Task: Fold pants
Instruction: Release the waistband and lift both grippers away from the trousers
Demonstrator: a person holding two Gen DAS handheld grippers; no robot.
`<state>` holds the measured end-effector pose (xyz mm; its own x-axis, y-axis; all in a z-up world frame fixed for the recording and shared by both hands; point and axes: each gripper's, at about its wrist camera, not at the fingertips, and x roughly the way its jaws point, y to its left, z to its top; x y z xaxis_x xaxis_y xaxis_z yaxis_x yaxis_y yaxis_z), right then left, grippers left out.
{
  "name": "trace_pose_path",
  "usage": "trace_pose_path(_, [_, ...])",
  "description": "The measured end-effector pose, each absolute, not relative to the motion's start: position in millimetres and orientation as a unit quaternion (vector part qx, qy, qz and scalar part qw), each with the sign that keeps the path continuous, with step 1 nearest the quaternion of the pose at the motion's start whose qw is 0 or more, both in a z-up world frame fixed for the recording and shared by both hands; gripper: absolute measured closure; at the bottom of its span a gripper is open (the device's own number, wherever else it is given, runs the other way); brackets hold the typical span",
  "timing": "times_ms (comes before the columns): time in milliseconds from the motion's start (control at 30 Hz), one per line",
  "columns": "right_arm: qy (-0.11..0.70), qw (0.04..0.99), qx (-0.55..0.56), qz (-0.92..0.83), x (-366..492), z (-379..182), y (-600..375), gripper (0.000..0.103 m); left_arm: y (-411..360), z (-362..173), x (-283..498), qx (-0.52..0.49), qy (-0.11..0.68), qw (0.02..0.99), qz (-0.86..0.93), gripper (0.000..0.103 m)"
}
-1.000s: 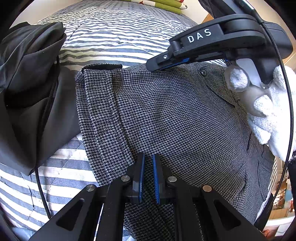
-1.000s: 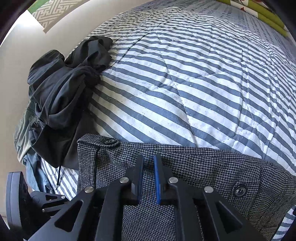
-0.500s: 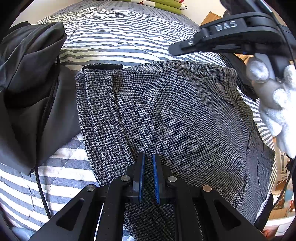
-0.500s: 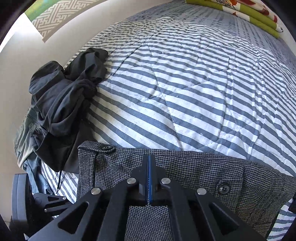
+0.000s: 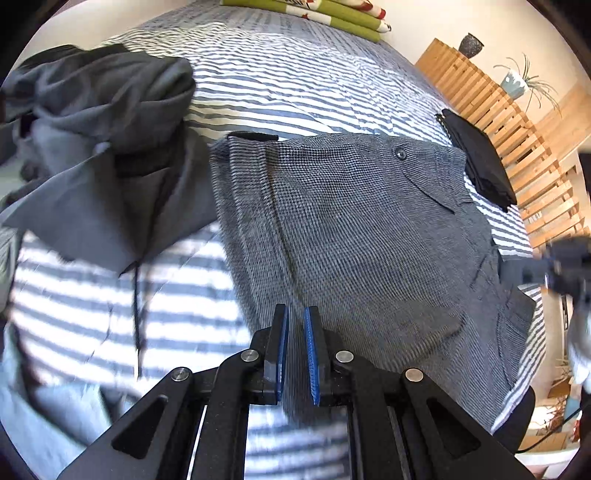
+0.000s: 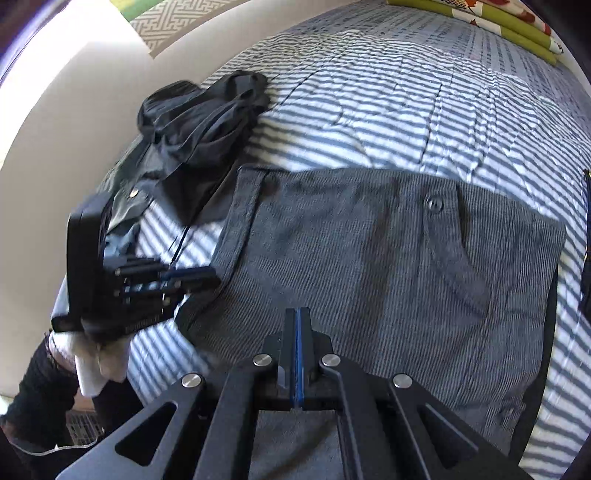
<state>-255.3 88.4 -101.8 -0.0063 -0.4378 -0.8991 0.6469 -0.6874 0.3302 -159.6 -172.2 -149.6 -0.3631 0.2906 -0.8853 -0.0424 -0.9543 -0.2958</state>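
Note:
The grey houndstooth pants [image 5: 351,229] lie folded flat on the striped quilt [image 5: 280,88], waistband button at the far edge. My left gripper [image 5: 295,314] hovers over their near left edge, pads nearly together with only a thin slit and no cloth pinched. From the right wrist view that left gripper [image 6: 212,276] sits at the left edge of the pants [image 6: 369,258], held by a white-gloved hand [image 6: 99,362]. My right gripper [image 6: 296,312] is shut, pad against pad, empty, above the near part of the pants. It shows as a dark blur [image 5: 517,267] at the pants' right side.
A heap of dark grey clothes [image 5: 103,147] lies against the pants' left side, with a drawstring trailing onto the quilt. A folded black garment [image 5: 480,166] rests at the bed's right edge by a wooden slatted frame [image 5: 517,122]. Green pillows [image 5: 314,14] lie at the far end.
The right gripper closed its slightly open jaws, then lifted and drew back from the far waistband, swinging to the pants' right side. The left gripper rose and shifted left. The pants stayed flat.

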Motion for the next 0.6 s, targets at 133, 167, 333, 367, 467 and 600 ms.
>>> trace_pose_path(133, [0.092, 0.424, 0.591, -0.68, -177.2, -87.9, 101.5, 0.103, -208.7, -115.4, -96.8, -0.548, -0.111, 0.079, 0.826, 0.093])
trace_pose_path(167, [0.097, 0.436, 0.59, -0.673, -157.1, -84.4, 101.9, 0.103, -211.7, -108.6, -84.3, -0.546, -0.111, 0.074, 0.827, 0.093])
trace_pose_path(333, [0.119, 0.501, 0.581, -0.631, -68.1, -71.8, 102.0, 0.103, -237.9, -72.0, -8.3, -0.534, -0.109, 0.048, 0.837, 0.093])
trace_pose_path(367, [0.13, 0.513, 0.575, -0.623, -51.7, -70.1, 99.5, 0.102, -242.3, -67.3, 2.0, -0.533, -0.109, 0.043, 0.838, 0.093])
trace_pose_path(467, [0.153, 0.539, 0.563, -0.607, -12.9, -65.5, 92.3, 0.062, -252.5, -55.5, 28.4, -0.528, -0.112, 0.025, 0.842, 0.093])
trace_pose_path(600, [0.199, 0.566, 0.525, -0.604, 31.2, -57.8, 80.3, 0.05, -258.0, -49.3, 50.1, -0.52, -0.123, 0.008, 0.845, 0.093])
